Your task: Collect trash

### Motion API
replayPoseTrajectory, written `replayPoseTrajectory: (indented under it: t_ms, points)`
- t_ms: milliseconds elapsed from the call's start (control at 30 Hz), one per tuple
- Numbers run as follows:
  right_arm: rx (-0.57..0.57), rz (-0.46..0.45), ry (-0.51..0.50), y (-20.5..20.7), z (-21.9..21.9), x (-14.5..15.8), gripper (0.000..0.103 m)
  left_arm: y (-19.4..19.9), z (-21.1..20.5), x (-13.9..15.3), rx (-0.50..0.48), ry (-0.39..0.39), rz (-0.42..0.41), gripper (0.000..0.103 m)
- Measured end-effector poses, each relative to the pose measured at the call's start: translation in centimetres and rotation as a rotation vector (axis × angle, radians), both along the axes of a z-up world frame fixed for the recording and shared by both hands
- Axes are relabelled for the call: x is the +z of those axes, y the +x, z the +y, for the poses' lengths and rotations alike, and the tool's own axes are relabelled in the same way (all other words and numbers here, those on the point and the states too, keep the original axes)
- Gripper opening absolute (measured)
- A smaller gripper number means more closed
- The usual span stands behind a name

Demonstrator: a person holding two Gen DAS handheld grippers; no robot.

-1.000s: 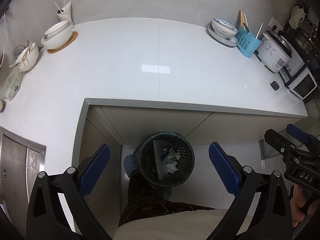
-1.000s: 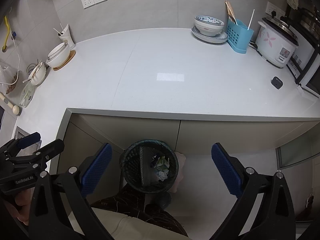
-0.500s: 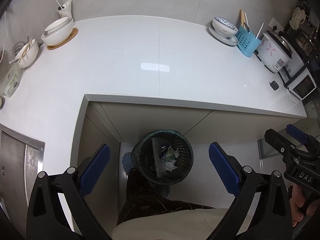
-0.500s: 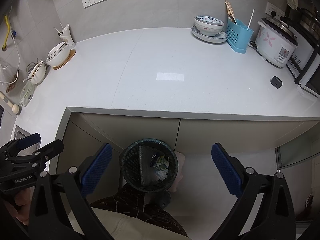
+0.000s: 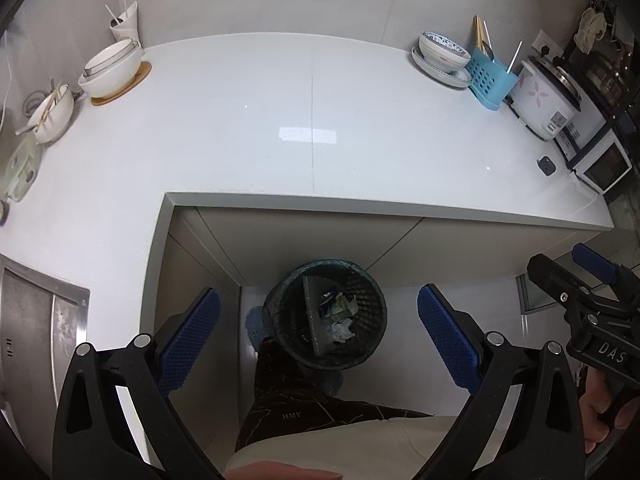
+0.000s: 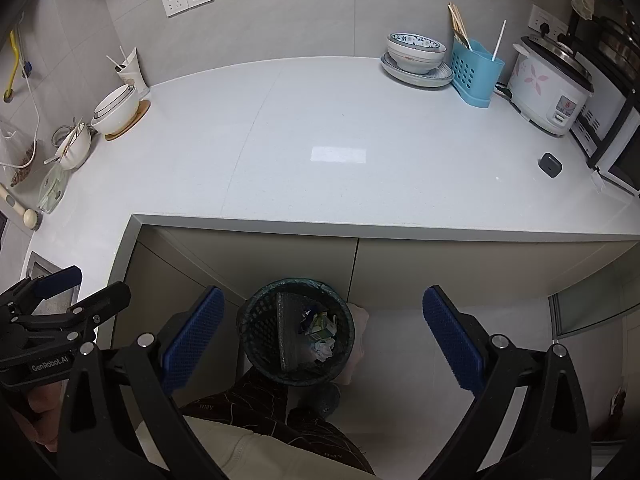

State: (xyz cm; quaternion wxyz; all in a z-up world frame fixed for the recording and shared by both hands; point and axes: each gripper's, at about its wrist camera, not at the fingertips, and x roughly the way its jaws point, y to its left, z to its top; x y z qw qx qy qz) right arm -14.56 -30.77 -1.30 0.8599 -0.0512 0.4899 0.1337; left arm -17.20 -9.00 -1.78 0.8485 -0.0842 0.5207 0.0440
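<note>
The left gripper [image 5: 318,332] has its blue-padded fingers [image 5: 188,336] spread wide with nothing between them; in the left wrist view they frame the lower centre of the frame. The right gripper [image 6: 322,334] is likewise spread wide and empty, its fingers [image 6: 450,338] standing at either side of the lower centre of the right wrist view. Each gripper also shows in the other's view: the right one at the right edge of the left wrist view, the left one at the lower left edge of the right wrist view, each gripped by a hand [image 6: 38,412].

Between the fingers, on the floor below, stands a dark mesh waste bin [image 5: 325,320], just in front of the cabinet doors [image 6: 256,256] under the bench. Inside it lies the trash [image 5: 338,316]: a greenish carton, crumpled white paper and a flat dark panel leaning against the wall of the bin. A patterned dark trouser leg [image 5: 292,400] touches the near side of the bin at the bottom centre.

Above, the white L-shaped bench [image 5: 280,112] fills the middle of both views. At its upper left stand stacked white bowls on a round wooden mat [image 5: 114,70], with a paper cup [image 5: 126,28] behind. At the upper right are a patterned bowl on a plate [image 6: 416,56], a blue utensil caddy [image 6: 474,72] beside it, and a white rice cooker [image 6: 548,86]. A small dark object [image 6: 550,165] lies near the right edge. A steel sink [image 5: 36,320] occupies the lower left of the left wrist view.
</note>
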Motion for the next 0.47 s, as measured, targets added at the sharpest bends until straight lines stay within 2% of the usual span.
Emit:
replayPoseTrajectory:
  t_ms: [233,467]
  points:
    - [-0.002,0.003,-0.001,0.14,0.08,0.0,0.095,0.04,-0.04,0.3,-0.009,0.009,-0.019,0.097]
    - [-0.003,0.007,0.0,0.4,0.06,-0.12,0.095,0.28,0.08,0.08,-0.002,0.016,-0.005,0.097]
